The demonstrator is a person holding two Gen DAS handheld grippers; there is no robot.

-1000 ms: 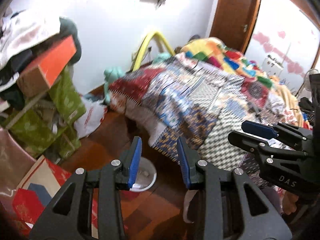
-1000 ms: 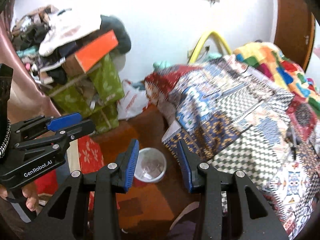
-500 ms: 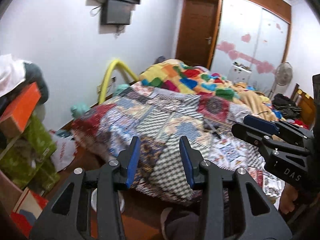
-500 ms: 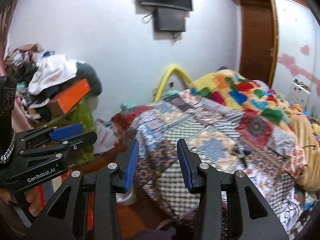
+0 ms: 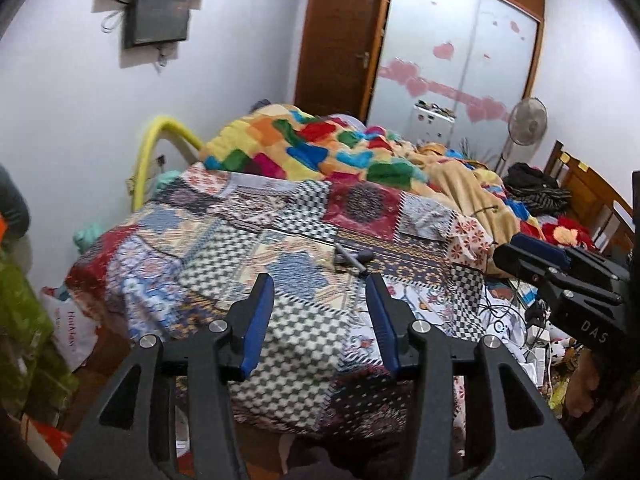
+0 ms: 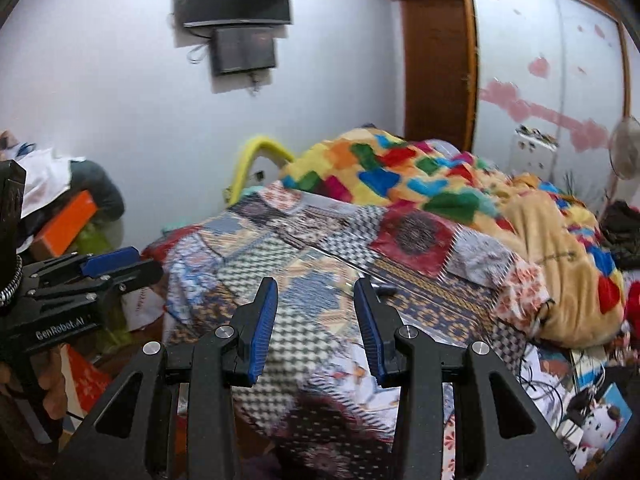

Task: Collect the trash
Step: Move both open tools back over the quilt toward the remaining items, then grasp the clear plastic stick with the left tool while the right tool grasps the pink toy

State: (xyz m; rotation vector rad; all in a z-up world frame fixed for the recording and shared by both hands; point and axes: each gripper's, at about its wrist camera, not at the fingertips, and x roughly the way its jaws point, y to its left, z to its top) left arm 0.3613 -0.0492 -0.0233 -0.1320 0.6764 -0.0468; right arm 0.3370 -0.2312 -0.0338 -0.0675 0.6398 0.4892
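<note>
My left gripper (image 5: pixel 320 320) is open and empty, held in front of the near end of a bed with a patchwork cover (image 5: pixel 248 248). My right gripper (image 6: pixel 316 324) is open and empty too, over the same bed end (image 6: pixel 320 264). A small dark grey object (image 5: pixel 354 258) lies on the cover just beyond my left fingertips; it also shows in the right wrist view (image 6: pixel 386 290). Each gripper shows in the other's view: the right one (image 5: pixel 560 276) at the right edge, the left one (image 6: pixel 80 280) at the left edge.
A bright multicoloured blanket (image 5: pixel 320 152) and a tan blanket (image 5: pixel 464 188) are heaped further up the bed. Cables and small clutter (image 5: pixel 520 320) lie at the bed's right. A white plastic bag (image 5: pixel 70 332) and green bags (image 5: pixel 20 340) stand on the floor at left.
Both grippers have tilted up from the floor and the white bucket to face the bed top. The bucket has left both views. Both jaws stay open.
</note>
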